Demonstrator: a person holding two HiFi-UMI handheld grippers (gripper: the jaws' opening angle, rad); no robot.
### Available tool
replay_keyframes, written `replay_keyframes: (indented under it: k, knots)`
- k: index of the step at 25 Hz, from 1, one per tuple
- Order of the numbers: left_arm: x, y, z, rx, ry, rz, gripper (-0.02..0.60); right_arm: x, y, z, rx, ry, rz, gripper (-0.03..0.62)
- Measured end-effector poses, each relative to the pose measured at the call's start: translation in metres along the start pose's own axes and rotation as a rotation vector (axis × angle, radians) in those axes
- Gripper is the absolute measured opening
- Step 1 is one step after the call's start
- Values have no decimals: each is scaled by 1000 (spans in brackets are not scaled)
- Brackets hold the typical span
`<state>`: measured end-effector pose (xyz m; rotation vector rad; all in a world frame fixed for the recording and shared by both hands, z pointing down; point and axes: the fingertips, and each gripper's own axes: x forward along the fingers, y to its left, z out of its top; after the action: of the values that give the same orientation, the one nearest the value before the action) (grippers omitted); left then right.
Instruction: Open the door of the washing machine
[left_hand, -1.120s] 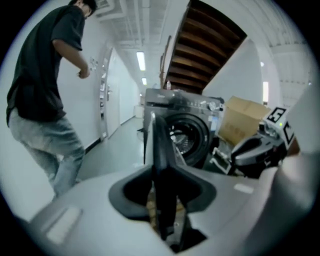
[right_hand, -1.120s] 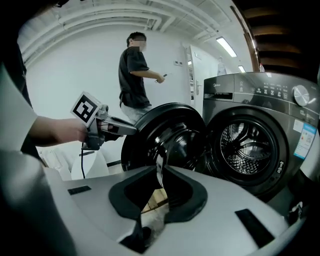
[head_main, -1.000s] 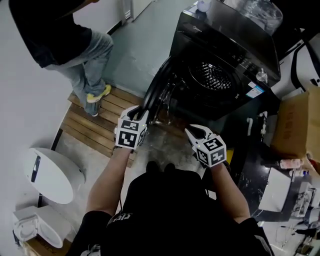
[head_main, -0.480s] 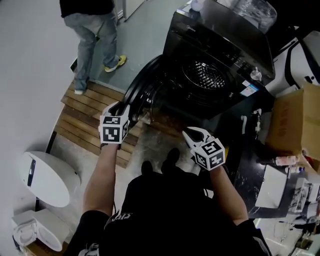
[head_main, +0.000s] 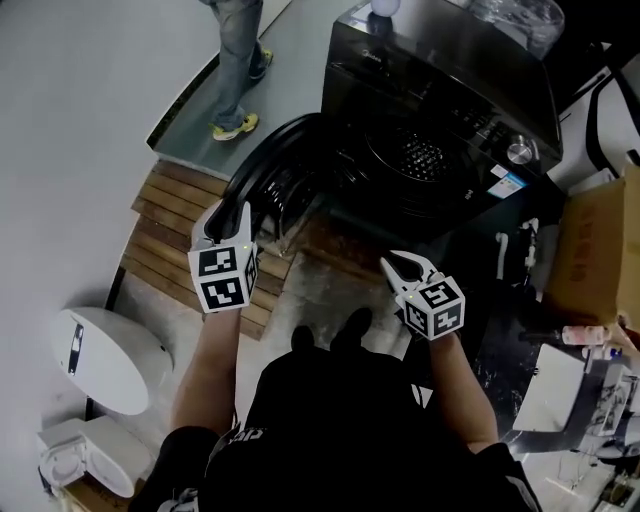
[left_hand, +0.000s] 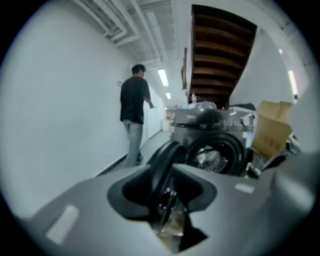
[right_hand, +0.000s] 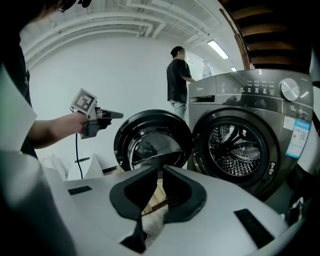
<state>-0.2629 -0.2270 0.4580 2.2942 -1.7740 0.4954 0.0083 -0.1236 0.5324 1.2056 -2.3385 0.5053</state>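
Two grippers are hovering clear: left gripper (head_main: 228, 218) gaping empty, right gripper (head_main: 398, 265) pinched together on nothing. Door (head_main: 265, 180) is standing wide open at nine o'clock of the drum (head_main: 420, 152). Job is looking done, next just backing away.

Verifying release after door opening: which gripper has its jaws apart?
The left gripper: its jaws stand wide apart, clear of the open washing machine door. The right gripper has its jaws together, empty.

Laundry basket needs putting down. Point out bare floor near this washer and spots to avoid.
Free: the wooden slats between the open door and the white appliance; also the stained floor before the drum. Crowded: right of the washing machine, with the cardboard box and littered dark table.
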Motion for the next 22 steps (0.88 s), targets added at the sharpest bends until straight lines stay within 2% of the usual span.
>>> replay_keyframes:
  k: [6, 13, 17, 22]
  knots:
    - [30, -59, 21, -32, 10, -89, 156, -3, -44, 1, 32, -12, -8, 26]
    - [61, -145, 43, 18, 5, -255, 152, -12, -91, 22, 48, -66, -24, 23]
    - [75, -189, 54, 35, 5, -358, 128, -23, -119, 30, 58, -93, -41, 23]
    - [92, -222, 69, 37, 5, -397, 109, -43, -155, 42, 90, -148, -73, 14]
